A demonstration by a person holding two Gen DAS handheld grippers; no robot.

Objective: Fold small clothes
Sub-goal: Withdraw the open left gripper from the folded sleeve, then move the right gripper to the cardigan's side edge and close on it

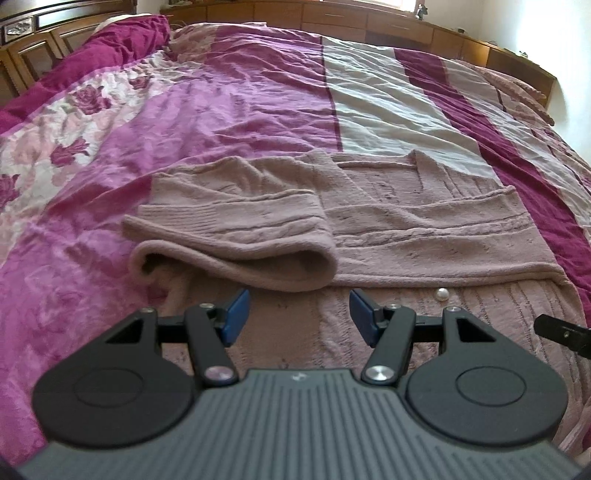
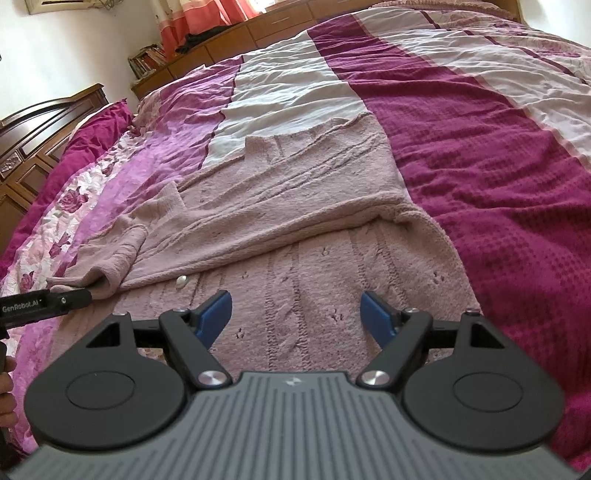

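Note:
A dusty-pink knitted cardigan (image 1: 388,221) lies flat on the bed, sleeves folded across its body; it also shows in the right wrist view (image 2: 295,206). One folded sleeve cuff (image 1: 236,240) lies just ahead of my left gripper (image 1: 299,314), which is open and empty above the knit. A pearl button (image 1: 442,294) sits right of it, also seen in the right wrist view (image 2: 181,281). My right gripper (image 2: 297,317) is open and empty over the cardigan's lower cable-knit part. The left gripper's side (image 2: 44,301) shows at the left edge.
The bedspread (image 1: 221,110) has magenta, pink, white and floral stripes (image 2: 498,166). Wooden cabinets (image 1: 369,18) line the far side and a dark wooden headboard (image 2: 33,129) stands at the left. Books (image 2: 147,59) sit on a shelf.

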